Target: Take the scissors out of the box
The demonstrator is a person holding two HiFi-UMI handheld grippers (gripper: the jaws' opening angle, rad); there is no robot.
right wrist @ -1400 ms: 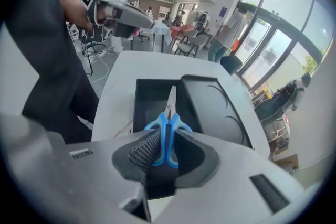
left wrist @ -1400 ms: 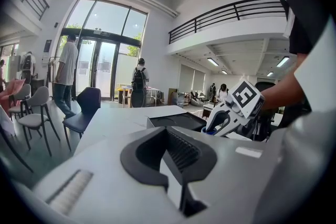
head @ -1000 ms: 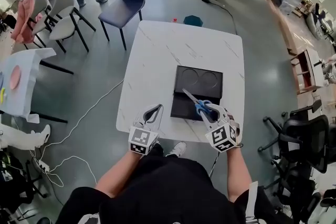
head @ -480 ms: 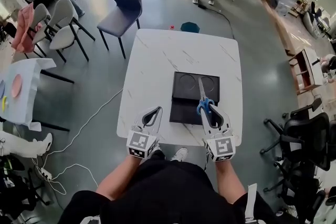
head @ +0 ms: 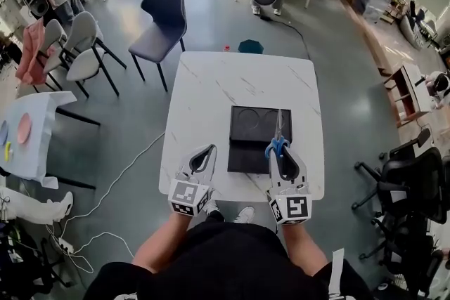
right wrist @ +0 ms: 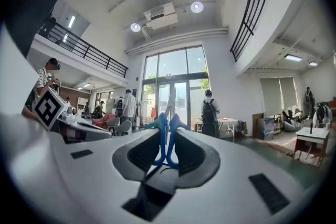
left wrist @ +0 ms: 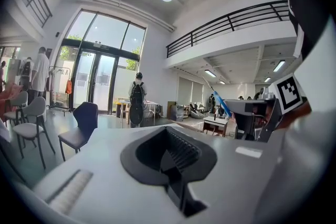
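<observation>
Blue-handled scissors are up off the open black box, blades pointing away from me over its right side. My right gripper is shut on the handles. In the right gripper view the scissors stand upright between the jaws, blades rising toward the windows. My left gripper hovers near the white table's front edge, left of the box, shut on nothing. The left gripper shows closed jaws in its own view, where the scissors appear far right. The box holds two round recesses.
The box lid lies flat toward me from the tray. A dark chair and pale chairs stand beyond and left of the table. A black office chair is at the right. People stand far off.
The right gripper has swung the scissors from pointing up-left to pointing straight away and lifted them over the box's right side. The left gripper has hardly moved.
</observation>
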